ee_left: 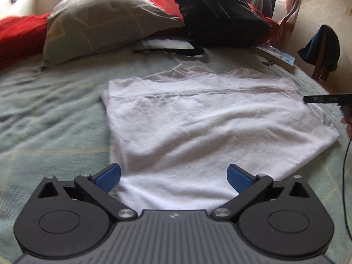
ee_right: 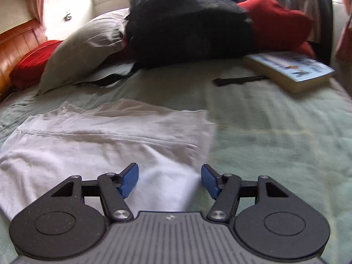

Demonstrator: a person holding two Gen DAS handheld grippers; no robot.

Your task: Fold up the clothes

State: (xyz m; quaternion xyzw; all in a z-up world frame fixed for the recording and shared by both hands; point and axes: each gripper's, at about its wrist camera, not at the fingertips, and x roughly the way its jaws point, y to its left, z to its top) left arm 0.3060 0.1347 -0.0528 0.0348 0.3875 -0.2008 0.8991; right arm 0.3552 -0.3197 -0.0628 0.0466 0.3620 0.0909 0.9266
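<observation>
A white garment (ee_left: pixel 209 127) is laid flat on a pale green bedspread (ee_left: pixel 55 114), partly folded; a stitched hem is seen across its upper layer; wrinkles remain.

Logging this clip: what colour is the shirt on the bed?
White shirt, clearest in the left wrist view.

A white garment (ee_left: pixel 198 127) lies folded flat on a pale green bedspread (ee_left: pixel 48 118). The left gripper (ee_left: pixel 173 178) hovers at six o'clock, blue pads wide apart, holding nothing. A pillow (ee_left: pixel 105 22) sits at eleven o'clock.
</observation>
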